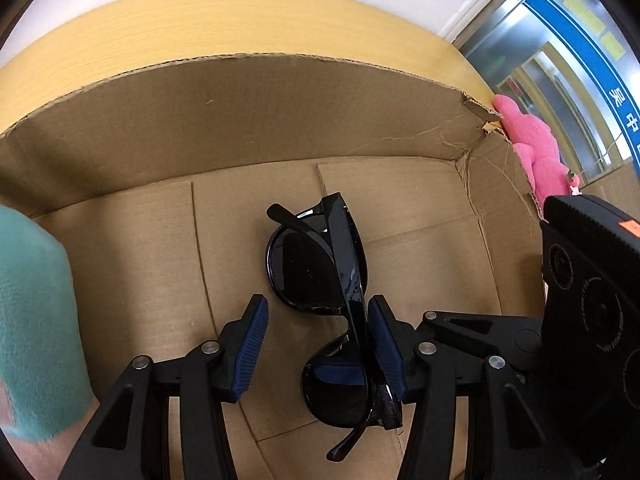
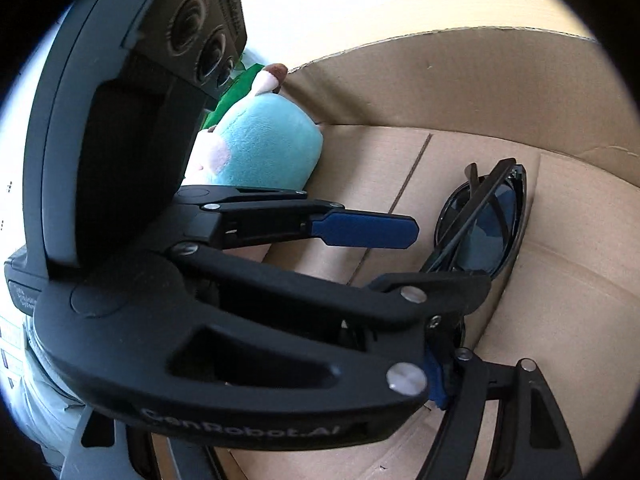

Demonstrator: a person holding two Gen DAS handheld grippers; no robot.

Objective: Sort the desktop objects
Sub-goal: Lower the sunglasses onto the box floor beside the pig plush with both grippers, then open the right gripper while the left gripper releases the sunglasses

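Black folded sunglasses [image 1: 320, 280] lie on the floor of an open cardboard box [image 1: 240, 120]. My left gripper [image 1: 318, 344] is open over them; its right pad [image 1: 386, 348] touches the frame and its left pad [image 1: 250, 348] stands apart. In the right wrist view the sunglasses [image 2: 484, 224] lie beyond the left gripper [image 2: 400, 272], whose body fills the foreground. My right gripper's fingers [image 2: 532, 408] show only at the bottom edge, mostly hidden, so I cannot tell how its jaws stand.
A teal plush toy [image 2: 260, 148] lies in the box's left part and also shows in the left wrist view [image 1: 36, 320]. A pink plush toy [image 1: 536, 148] sits outside the box's right wall. The box stands on a yellow wooden table [image 1: 200, 20].
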